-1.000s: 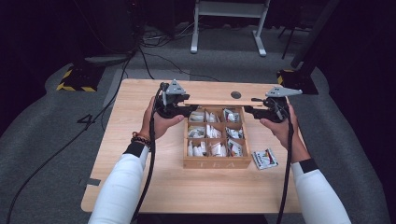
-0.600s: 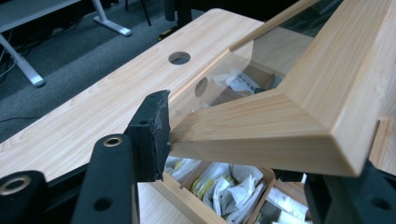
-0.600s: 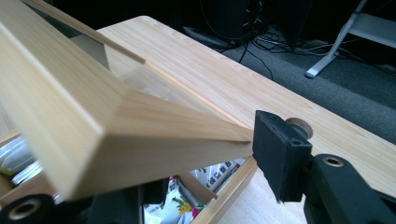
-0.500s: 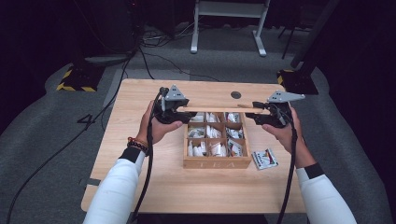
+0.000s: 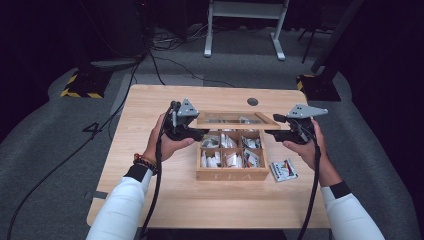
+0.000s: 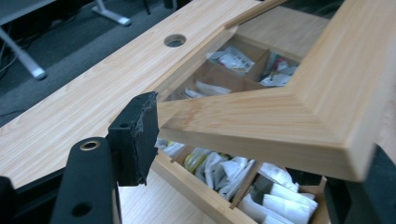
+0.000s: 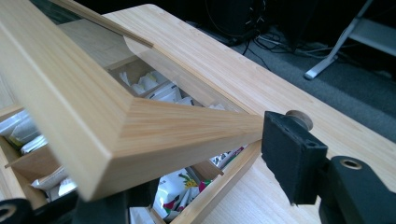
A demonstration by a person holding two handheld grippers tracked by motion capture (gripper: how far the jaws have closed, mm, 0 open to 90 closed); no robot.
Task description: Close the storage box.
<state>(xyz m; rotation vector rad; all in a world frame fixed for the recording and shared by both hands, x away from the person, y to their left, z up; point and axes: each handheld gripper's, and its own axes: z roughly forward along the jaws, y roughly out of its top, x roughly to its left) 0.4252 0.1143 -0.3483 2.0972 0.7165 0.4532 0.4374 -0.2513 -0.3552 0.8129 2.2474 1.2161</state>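
The lid (image 5: 231, 119) is tipped up over the tea box (image 5: 230, 174) on the desk (image 5: 150, 105). The left tool (image 5: 196, 132) and right tool (image 5: 272, 132) have just been opening, each with a lid corner between its jaws. I think they are letting go, so next they should back away slowly.

Both white-sleeved forearms reach forward from the near edge. The left hand's black two-jaw tool (image 5: 197, 134) and the right hand's black two-jaw tool (image 5: 272, 132) point inward toward each other, level, jaws parted and just now widening further.
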